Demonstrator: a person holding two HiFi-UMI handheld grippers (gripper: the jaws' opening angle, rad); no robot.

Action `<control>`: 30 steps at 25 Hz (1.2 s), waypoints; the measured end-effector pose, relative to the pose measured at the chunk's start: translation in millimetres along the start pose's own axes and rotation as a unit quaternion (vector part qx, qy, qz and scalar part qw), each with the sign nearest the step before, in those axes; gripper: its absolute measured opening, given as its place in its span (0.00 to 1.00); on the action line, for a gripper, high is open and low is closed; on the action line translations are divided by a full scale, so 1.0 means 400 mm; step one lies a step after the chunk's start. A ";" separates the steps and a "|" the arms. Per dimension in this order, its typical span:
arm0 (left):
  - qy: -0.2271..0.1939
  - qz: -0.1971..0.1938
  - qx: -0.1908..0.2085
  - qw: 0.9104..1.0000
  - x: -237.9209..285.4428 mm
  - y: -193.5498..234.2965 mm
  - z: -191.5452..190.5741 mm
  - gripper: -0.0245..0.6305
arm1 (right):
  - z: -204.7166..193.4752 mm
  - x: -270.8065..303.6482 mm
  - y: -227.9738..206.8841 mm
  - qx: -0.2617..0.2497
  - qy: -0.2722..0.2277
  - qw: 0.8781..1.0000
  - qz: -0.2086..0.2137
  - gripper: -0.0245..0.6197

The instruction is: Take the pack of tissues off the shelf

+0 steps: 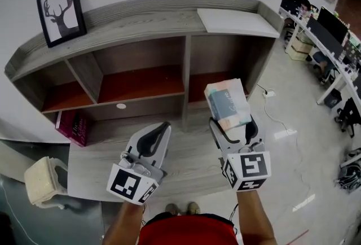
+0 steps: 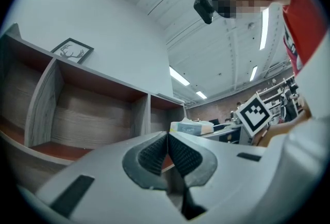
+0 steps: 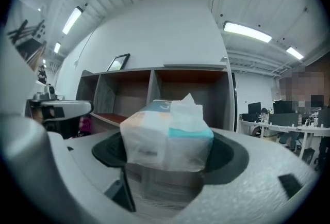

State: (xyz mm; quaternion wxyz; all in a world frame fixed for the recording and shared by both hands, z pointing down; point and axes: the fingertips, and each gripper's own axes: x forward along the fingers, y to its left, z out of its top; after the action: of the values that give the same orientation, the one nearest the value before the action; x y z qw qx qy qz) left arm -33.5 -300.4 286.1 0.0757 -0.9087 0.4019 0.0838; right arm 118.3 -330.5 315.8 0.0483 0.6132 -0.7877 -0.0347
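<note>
The pack of tissues point(image 1: 228, 105), a soft white wrap with teal and orange print, is clamped in my right gripper point(image 1: 231, 123) and held in the air in front of the shelf's point(image 1: 141, 29) right compartment. From the right gripper view, the pack point(image 3: 166, 135) fills the gap between both dark pads. My left gripper point(image 1: 153, 138) hovers to the left at about the same height, its pads pressed together and empty; in its own view the left gripper point(image 2: 167, 155) shows the tissue pack point(image 2: 191, 127) off to the right.
A framed deer picture point(image 1: 60, 8) leans on the shelf top at left, and a white board point(image 1: 236, 21) lies on its right end. A magenta book point(image 1: 73, 126) stands under the left compartment. A beige stool point(image 1: 44, 180) sits lower left; desks with monitors point(image 1: 331, 29) line the right.
</note>
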 end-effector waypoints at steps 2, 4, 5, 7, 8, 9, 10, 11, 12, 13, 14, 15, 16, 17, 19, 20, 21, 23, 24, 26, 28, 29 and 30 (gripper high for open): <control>-0.004 -0.001 -0.002 1.000 -0.005 -0.013 0.008 0.05 | 0.011 -0.030 0.008 0.002 -0.009 1.000 0.006 0.68; -0.006 -0.004 -0.003 1.000 -0.010 -0.027 0.014 0.05 | 0.021 -0.056 0.016 0.004 -0.015 1.000 0.013 0.68; -0.006 -0.005 -0.002 1.000 -0.012 -0.033 0.016 0.05 | 0.023 -0.067 0.020 0.004 -0.017 1.000 0.016 0.68; -0.007 -0.007 0.001 1.000 -0.016 -0.044 0.021 0.05 | 0.027 -0.086 0.027 0.003 -0.020 1.000 0.021 0.67; -0.007 -0.008 0.002 1.000 -0.018 -0.048 0.023 0.05 | 0.027 -0.094 0.030 0.002 -0.022 1.000 0.022 0.67; -0.007 -0.009 0.004 1.000 -0.019 -0.052 0.025 0.05 | 0.028 -0.102 0.032 0.000 -0.025 0.999 0.023 0.67; -0.007 -0.009 0.005 1.000 -0.021 -0.055 0.027 0.05 | 0.029 -0.110 0.034 -0.002 -0.028 0.999 0.023 0.67; -0.008 -0.010 0.007 1.000 -0.022 -0.058 0.029 0.05 | 0.030 -0.117 0.035 -0.003 -0.031 0.999 0.023 0.67; -0.008 -0.010 0.009 1.000 -0.024 -0.060 0.030 0.05 | 0.029 -0.122 0.037 -0.004 -0.033 0.999 0.024 0.67; -0.008 -0.010 0.010 1.000 -0.025 -0.062 0.031 0.05 | 0.028 -0.127 0.038 -0.003 -0.034 0.999 0.024 0.67; -0.009 -0.010 0.010 1.000 -0.026 -0.063 0.030 0.05 | 0.025 -0.131 0.040 -0.002 -0.035 0.999 0.025 0.67; -0.009 -0.010 0.011 1.000 -0.028 -0.063 0.030 0.05 | 0.023 -0.133 0.041 -0.001 -0.035 0.999 0.025 0.67; -0.008 -0.010 0.010 1.000 -0.028 -0.063 0.029 0.05 | 0.022 -0.135 0.042 0.001 -0.036 0.999 0.025 0.67; -0.008 -0.011 0.010 1.000 -0.028 -0.063 0.028 0.05 | 0.022 -0.136 0.043 0.002 -0.037 0.999 0.026 0.66; -0.008 -0.012 0.010 1.000 -0.028 -0.064 0.028 0.05 | 0.022 -0.137 0.044 0.002 -0.038 0.999 0.025 0.65; -0.008 -0.012 0.010 1.000 -0.028 -0.064 0.028 0.05 | 0.021 -0.137 0.044 0.000 -0.037 0.999 0.024 0.65; -0.008 -0.012 0.010 1.000 -0.028 -0.063 0.028 0.05 | 0.019 -0.136 0.044 -0.002 -0.035 0.999 0.023 0.65; -0.009 -0.012 0.009 1.000 -0.030 -0.061 0.030 0.05 | 0.018 -0.136 0.044 -0.004 -0.033 0.999 0.020 0.64; -0.010 -0.011 0.008 1.000 -0.031 -0.060 0.031 0.05 | 0.018 -0.136 0.044 -0.003 -0.033 0.999 0.019 0.64; -0.010 -0.010 0.008 1.000 -0.032 -0.057 0.031 0.05 | 0.016 -0.137 0.044 -0.002 -0.032 0.999 0.017 0.64; -0.010 -0.011 0.008 1.000 -0.032 -0.055 0.031 0.05 | 0.015 -0.136 0.043 0.000 -0.031 0.999 0.015 0.64; -0.010 -0.011 0.007 1.000 -0.032 -0.055 0.031 0.05 | 0.014 -0.136 0.043 0.001 -0.031 0.999 0.015 0.64; -0.010 -0.011 0.007 1.000 -0.033 -0.055 0.030 0.05 | 0.013 -0.136 0.042 0.002 -0.030 0.999 0.014 0.64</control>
State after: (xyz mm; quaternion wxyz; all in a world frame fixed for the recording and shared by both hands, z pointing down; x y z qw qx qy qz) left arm -26.8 -273.8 278.6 0.0871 -0.9117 0.3914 0.0891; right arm 114.6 -273.7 310.6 0.0238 0.6010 -0.7973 -0.0511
